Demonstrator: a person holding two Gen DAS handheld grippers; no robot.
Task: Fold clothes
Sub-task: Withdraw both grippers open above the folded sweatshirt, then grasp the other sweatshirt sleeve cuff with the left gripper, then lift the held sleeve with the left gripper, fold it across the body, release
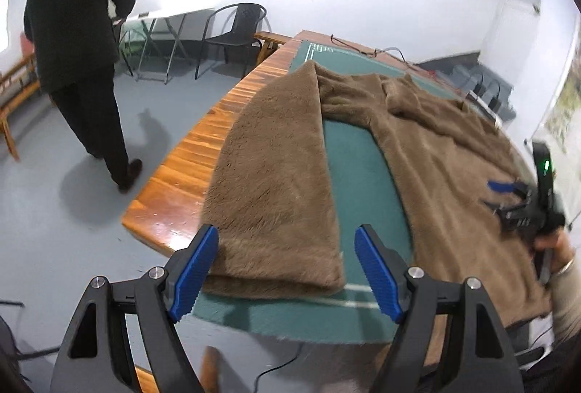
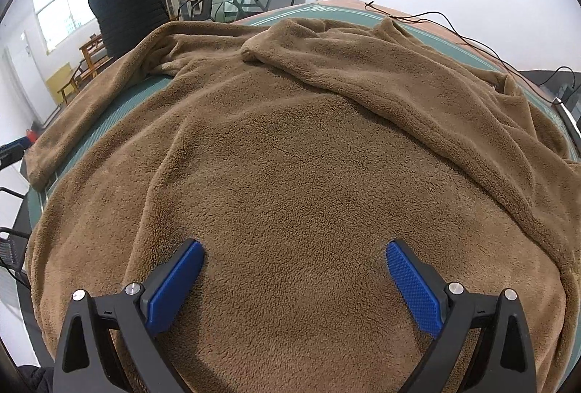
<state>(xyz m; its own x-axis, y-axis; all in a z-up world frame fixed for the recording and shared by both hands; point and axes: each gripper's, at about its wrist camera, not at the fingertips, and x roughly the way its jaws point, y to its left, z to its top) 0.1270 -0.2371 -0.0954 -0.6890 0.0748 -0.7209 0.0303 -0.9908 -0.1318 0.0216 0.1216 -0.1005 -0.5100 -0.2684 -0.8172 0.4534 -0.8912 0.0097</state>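
A brown fleece garment (image 2: 297, 146) lies spread over the green mat (image 1: 359, 167) on a wooden table. One sleeve (image 1: 276, 175) stretches toward me in the left wrist view, its cuff end near the table's front edge. My left gripper (image 1: 287, 247) hovers open just above that cuff, blue pads (image 1: 196, 269) on either side of it with nothing pinched. My right gripper (image 2: 294, 258) stands open over the garment's body, pads apart, not pressing the cloth. It also shows at the right edge of the left wrist view as the right gripper (image 1: 508, 197).
A person in a dark coat (image 1: 80, 40) stands on the grey floor to the left of the table. A black chair (image 1: 232, 33) and a folding table stand behind. A thin black cable (image 2: 454, 29) runs along the table's far side. The wooden table edge (image 1: 174, 189) is bare.
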